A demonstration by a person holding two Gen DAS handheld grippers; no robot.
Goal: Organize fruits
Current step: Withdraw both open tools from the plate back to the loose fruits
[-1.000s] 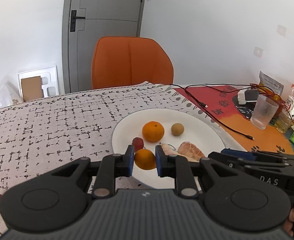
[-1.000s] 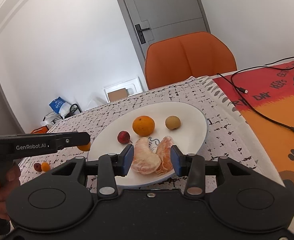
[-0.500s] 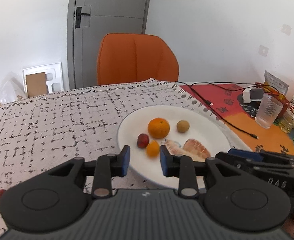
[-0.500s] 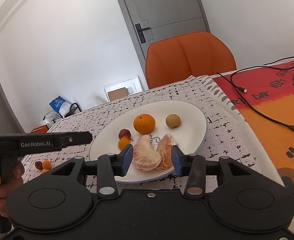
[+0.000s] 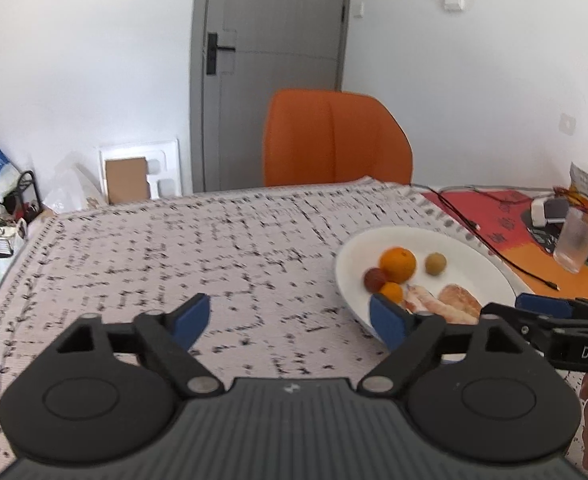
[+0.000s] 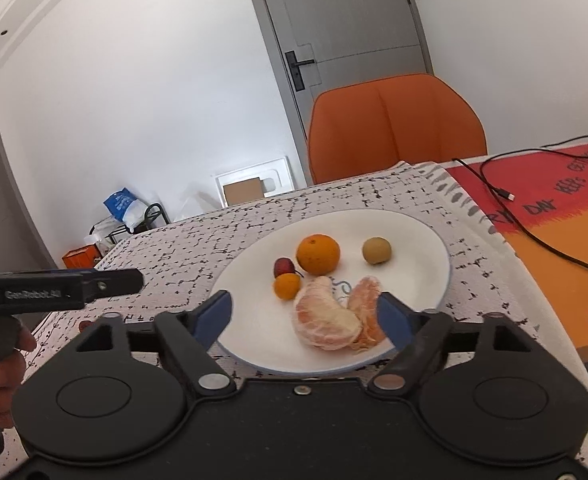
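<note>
Small round orange kumquat-like fruit [image 6: 287,286] now lies on the white round ceramic plate [image 6: 422,228], just beside the small red fruit [image 6: 284,267] and the large orange [image 6: 318,254]; a sec ago it sat clamped in the left gripper [image 5: 290,318]. That gripper's jaws are now spread wide w/ nothing btwn them, swung off left, plate beyond its right jaw. Right gripper [image 6: 306,316] also wide open, empty, peeled pale citrus segments [image 6: 328,322] btwn its jaws. Drop-off looks done; any fruit left on the cloth is prob next

White plate [image 6: 434,240]; orange mandarin [image 6: 318,253]; red berry [image 6: 283,267]; olive-brown fruit [image 6: 376,250]; cloth [image 5: 214,248], white with black marks; orange chair [image 6: 394,124].
</note>
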